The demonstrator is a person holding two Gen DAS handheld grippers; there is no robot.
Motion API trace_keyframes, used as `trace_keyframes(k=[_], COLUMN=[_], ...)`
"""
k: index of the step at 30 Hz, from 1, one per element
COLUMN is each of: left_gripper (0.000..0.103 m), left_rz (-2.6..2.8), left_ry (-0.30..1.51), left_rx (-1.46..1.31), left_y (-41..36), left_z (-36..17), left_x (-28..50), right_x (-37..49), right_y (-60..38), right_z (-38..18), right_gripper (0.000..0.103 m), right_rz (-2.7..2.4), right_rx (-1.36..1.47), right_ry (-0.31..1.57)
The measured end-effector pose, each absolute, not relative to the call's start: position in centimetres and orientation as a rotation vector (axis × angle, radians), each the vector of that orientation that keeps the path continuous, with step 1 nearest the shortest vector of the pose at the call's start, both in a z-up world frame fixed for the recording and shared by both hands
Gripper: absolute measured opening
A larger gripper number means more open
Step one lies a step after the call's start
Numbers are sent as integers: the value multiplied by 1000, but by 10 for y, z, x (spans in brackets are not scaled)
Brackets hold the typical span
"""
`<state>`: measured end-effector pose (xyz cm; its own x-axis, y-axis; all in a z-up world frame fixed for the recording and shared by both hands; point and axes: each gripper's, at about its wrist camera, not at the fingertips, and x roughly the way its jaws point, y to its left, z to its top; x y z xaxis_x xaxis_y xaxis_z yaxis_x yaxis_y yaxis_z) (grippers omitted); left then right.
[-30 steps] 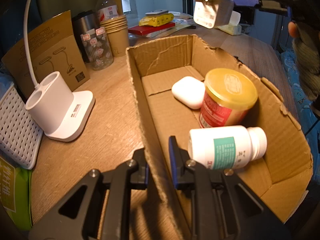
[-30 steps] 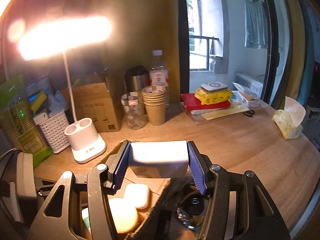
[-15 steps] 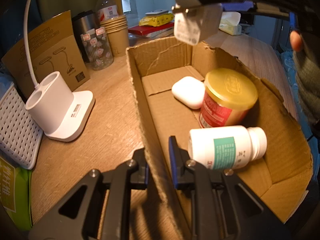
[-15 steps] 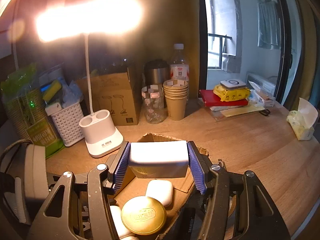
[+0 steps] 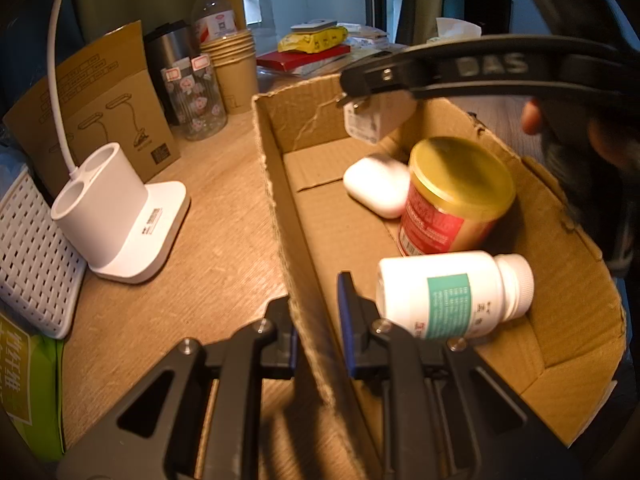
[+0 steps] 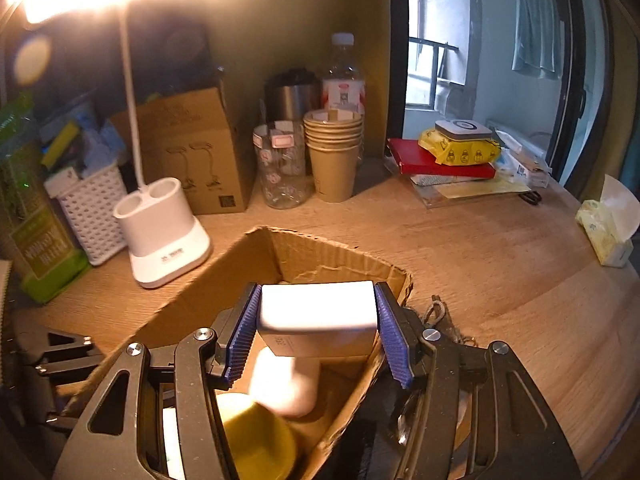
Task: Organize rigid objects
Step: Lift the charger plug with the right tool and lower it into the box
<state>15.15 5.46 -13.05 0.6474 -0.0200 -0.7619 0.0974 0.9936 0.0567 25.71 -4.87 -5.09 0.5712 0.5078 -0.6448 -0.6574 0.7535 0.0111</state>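
Over the far end of the cardboard box [image 5: 276, 184], at about one o'clock in the left wrist view, the right gripper [image 6: 318, 330] hangs with its fingers clenched on a white charger block [image 6: 318, 310], not yet set down. Three items are already packed: a white earbud case [image 5: 376, 190] at twelve o'clock, a gold-lidded jar [image 5: 456, 196] just beside it, and a white pill bottle [image 5: 452, 294] lying on its side nearest the camera. The left gripper [image 5: 318, 320] pinches the box's near wall, steadying it. Releasing the block looks like the main step left; whether more items wait outside, I cannot tell.
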Motion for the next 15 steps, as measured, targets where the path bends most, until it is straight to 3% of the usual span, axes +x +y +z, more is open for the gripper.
trace_keyframes(k=[15], left_gripper=[17], left_rz=[-67], left_ry=[864], left_rx=[96], left_y=[54], left_z=[-131], left_x=[151], right_x=[265], right_y=[-37], right_z=[-66], right_gripper=[59], right_rz=[645], right_rx=[-359], right_ry=[690])
